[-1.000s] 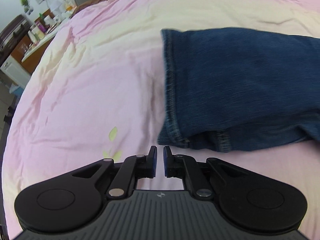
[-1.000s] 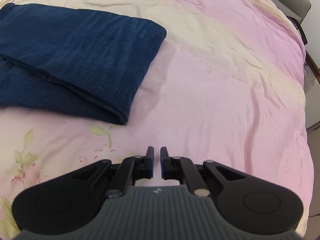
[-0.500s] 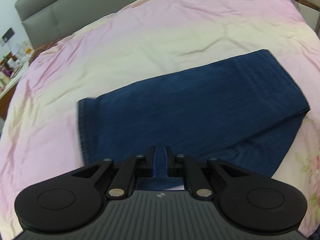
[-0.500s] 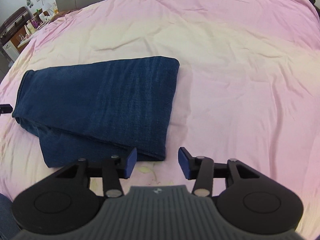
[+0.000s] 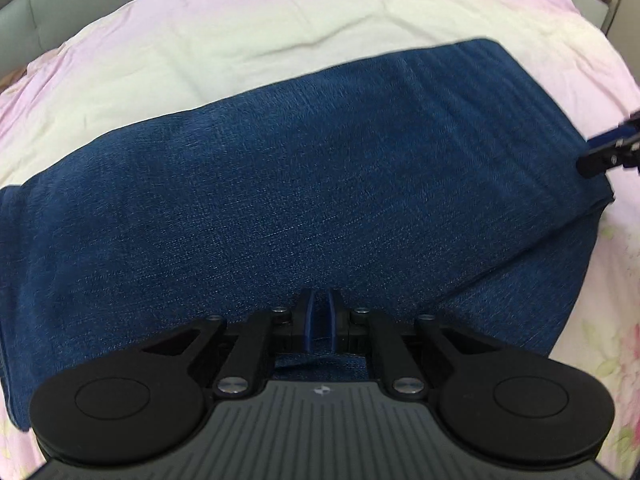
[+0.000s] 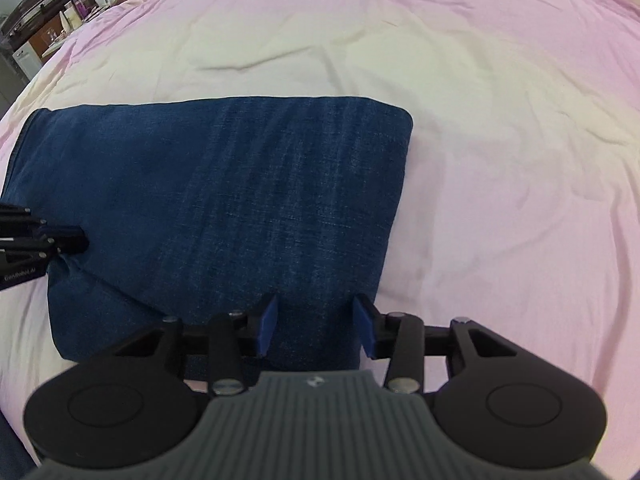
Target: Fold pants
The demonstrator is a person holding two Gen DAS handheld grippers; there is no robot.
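Dark blue jeans [image 5: 320, 184] lie folded on a pink and cream bedsheet [image 5: 240, 40]. My left gripper [image 5: 319, 316] is nearly shut, with denim between the pads at the near edge of the jeans. It also shows at the left edge of the right wrist view [image 6: 60, 240], at the jeans' left side. In the right wrist view the jeans [image 6: 240, 200] form a folded block. My right gripper [image 6: 316, 324] is open, its fingers astride the near edge of the fold. Its tip shows at the right edge of the left wrist view [image 5: 608, 152].
The bedsheet [image 6: 480, 120] spreads wide to the right and beyond the jeans. A grey headboard [image 5: 20, 8] is at the far left. Cabinets with bottles and clutter [image 6: 60, 20] stand beyond the bed's far left corner. Floral print [image 5: 616, 340] marks the sheet on the right.
Both grippers have moved in onto the near edge of the folded jeans. The right gripper opened about half a second ago and stays open. The left gripper's narrow gap now holds denim.
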